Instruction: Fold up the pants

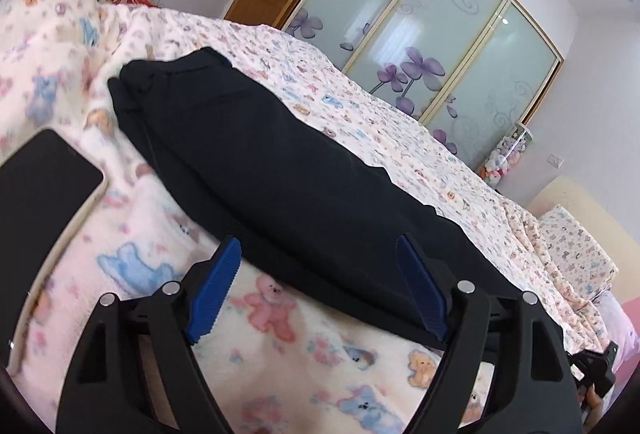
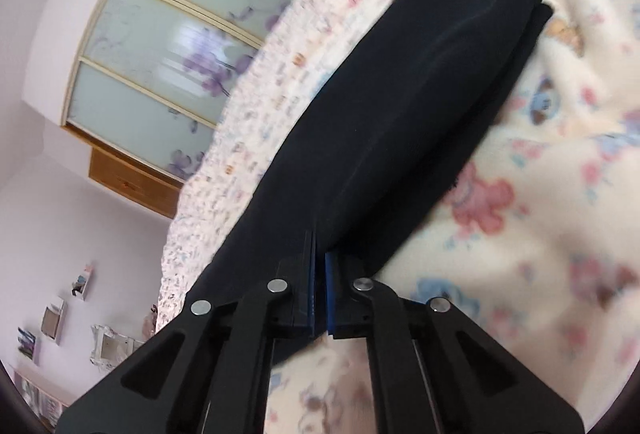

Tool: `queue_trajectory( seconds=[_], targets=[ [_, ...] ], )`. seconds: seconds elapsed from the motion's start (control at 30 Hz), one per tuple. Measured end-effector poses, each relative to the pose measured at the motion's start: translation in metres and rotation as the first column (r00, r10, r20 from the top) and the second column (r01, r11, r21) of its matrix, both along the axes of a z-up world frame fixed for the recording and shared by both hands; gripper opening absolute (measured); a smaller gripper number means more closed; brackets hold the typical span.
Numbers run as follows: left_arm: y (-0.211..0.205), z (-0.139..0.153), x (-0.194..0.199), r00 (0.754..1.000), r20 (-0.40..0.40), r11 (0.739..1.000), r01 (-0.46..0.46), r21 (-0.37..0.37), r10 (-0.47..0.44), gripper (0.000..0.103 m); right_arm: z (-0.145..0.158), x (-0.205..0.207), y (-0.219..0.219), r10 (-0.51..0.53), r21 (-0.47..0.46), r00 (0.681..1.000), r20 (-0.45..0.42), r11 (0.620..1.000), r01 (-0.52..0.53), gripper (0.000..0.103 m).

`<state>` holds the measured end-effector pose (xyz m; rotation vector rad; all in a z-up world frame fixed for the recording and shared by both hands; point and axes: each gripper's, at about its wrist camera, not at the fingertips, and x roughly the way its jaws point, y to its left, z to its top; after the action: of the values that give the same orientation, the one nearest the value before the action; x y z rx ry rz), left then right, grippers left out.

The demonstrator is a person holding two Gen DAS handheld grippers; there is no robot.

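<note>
We see the left wrist view low over the blanket (image 1: 280, 354), looking along the pants (image 1: 260, 162) toward the wardrobe (image 1: 432, 46). Right wrist view sits closer, rolled sideways, right at the pants' near end (image 2: 380, 122), wardrobe (image 2: 160, 54) at left. Both share pants, blanket, wardrobe.
</note>
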<state>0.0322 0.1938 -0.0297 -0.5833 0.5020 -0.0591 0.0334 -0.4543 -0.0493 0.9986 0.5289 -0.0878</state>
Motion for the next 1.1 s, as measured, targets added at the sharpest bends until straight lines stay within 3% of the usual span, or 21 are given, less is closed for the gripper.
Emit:
queue_trajectory(
  seconds=[0.1, 0.17, 0.23, 0.33, 0.43, 0.57, 0.73, 0.9, 0.97, 1.03, 1.07, 1.1],
  targets=[
    [0.003, -0.004, 0.001, 1.000, 0.007, 1.000, 0.002, -0.027, -0.002, 0.081, -0.015, 0.005, 0.000, -0.004, -0.029, 0.997, -0.071, 1.000, 0.002, 0.004],
    [0.003, -0.006, 0.003, 1.000, -0.002, 1.000, 0.004, -0.028, -0.004, 0.082, -0.024, 0.010, -0.006, 0.015, 0.000, 0.995, -0.097, 1.000, -0.015, 0.004],
    [0.002, -0.007, 0.002, 1.000, 0.003, 1.000, 0.010, -0.030, -0.010, 0.083, -0.017, 0.008, -0.009, 0.029, 0.019, 0.994, -0.101, 0.999, -0.027, 0.010],
    [0.004, -0.009, 0.002, 1.000, 0.009, 0.999, 0.015, -0.043, -0.014, 0.083, 0.003, -0.007, -0.019, -0.004, -0.025, 0.997, -0.079, 1.000, 0.002, 0.017],
    [0.005, -0.011, 0.002, 1.000, 0.006, 0.999, 0.018, -0.047, -0.017, 0.084, 0.008, -0.028, -0.048, -0.140, 0.009, 0.989, -0.053, 0.990, 0.141, 0.042],
    [0.005, -0.012, 0.001, 1.000, 0.009, 0.998, 0.026, -0.052, -0.025, 0.086, -0.005, -0.042, -0.094, -0.270, 0.158, 0.960, -0.074, 0.947, 0.278, 0.041],
    [0.004, -0.011, 0.002, 1.000, 0.007, 0.998, 0.030, -0.049, -0.030, 0.087, -0.016, -0.032, -0.122, -0.313, 0.197, 0.941, -0.129, 0.922, 0.333, 0.041],
    [0.002, -0.011, 0.002, 0.999, 0.004, 0.998, 0.033, -0.048, -0.032, 0.088, -0.020, -0.014, -0.129, -0.349, 0.178, 0.932, -0.098, 0.915, 0.362, 0.041],
    [0.001, -0.011, 0.003, 0.999, 0.002, 0.998, 0.037, -0.046, -0.037, 0.089, -0.030, -0.016, -0.137, -0.334, 0.217, 0.937, -0.106, 0.911, 0.350, 0.040],
    [0.002, -0.012, 0.004, 0.999, 0.002, 0.998, 0.041, -0.046, -0.041, 0.091, -0.034, -0.018, -0.144, -0.329, 0.235, 0.939, -0.095, 0.910, 0.343, 0.027],
    [0.002, -0.012, 0.005, 0.999, 0.002, 0.998, 0.043, -0.046, -0.043, 0.091, -0.032, -0.019, -0.143, -0.322, 0.215, 0.943, -0.086, 0.918, 0.333, 0.016],
    [0.002, -0.012, 0.005, 0.999, 0.002, 0.998, 0.045, -0.048, -0.045, 0.091, -0.029, -0.023, -0.140, -0.317, 0.194, 0.946, -0.069, 0.926, 0.324, 0.013]
  ],
)
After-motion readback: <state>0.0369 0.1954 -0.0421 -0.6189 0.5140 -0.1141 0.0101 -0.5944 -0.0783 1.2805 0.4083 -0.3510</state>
